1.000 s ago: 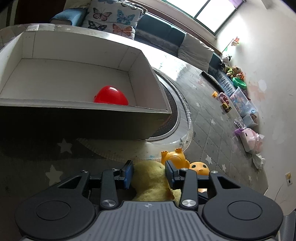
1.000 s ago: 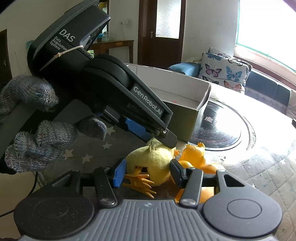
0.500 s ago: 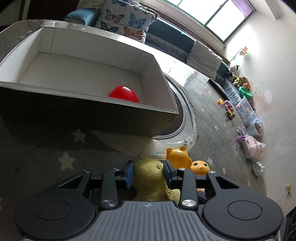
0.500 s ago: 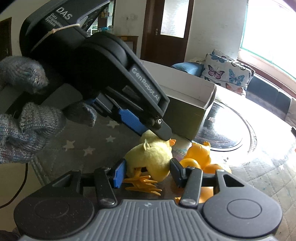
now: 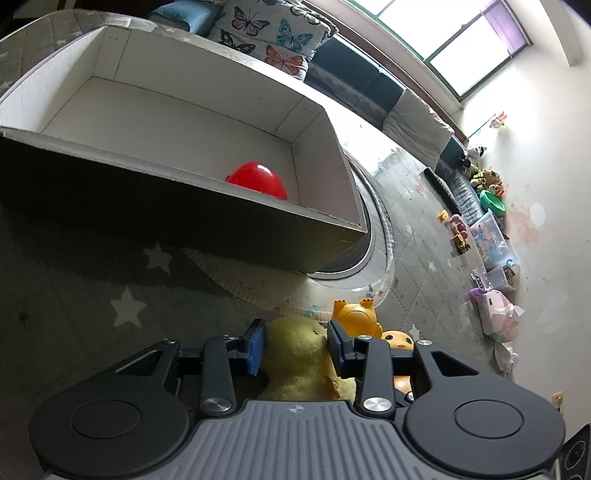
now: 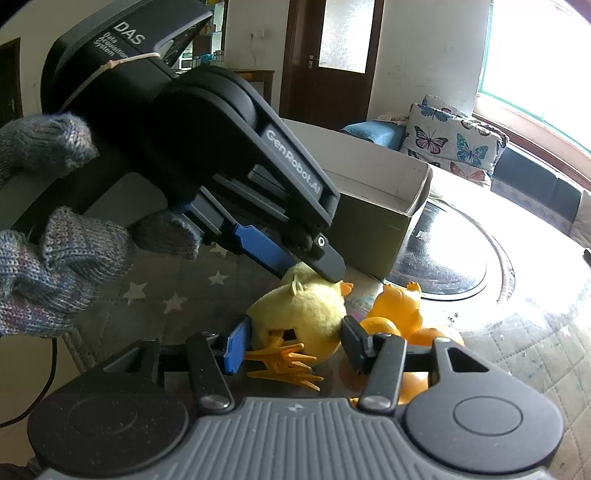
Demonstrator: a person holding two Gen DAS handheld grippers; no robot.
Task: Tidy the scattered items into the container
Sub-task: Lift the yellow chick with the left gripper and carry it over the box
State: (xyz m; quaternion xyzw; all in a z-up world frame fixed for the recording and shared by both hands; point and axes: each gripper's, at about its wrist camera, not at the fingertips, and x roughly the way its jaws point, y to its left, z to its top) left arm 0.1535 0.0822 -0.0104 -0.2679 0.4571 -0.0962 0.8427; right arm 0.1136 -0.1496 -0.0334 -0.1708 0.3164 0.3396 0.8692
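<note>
The pick-up step seems to be in hand: the left gripper [image 5: 295, 349] has its jaws pressed on the fuzzy yellow plush chick [image 5: 297, 354], which lies on the counter beside an orange rubber toy [image 5: 354, 317]. The right gripper [image 6: 291, 349] stands apart-jawed around the chick [image 6: 303, 308], gripping nothing. Next likely calls for lifting toward 11 o'clock, over the white cardboard box [image 5: 325, 147] holding a red ball [image 5: 258, 181]. Star-patterned grey mat [image 5: 125, 310] underfoot; a sofa with butterfly cushions [image 5: 266, 33] behind.

A grey star-patterned quilted mat [image 5: 92, 295] is carrying an open white cardboard box [image 5: 317, 155], a fuzzy yellow chick [image 6: 306, 306] and an orange rubber duck [image 6: 400, 306].
</note>
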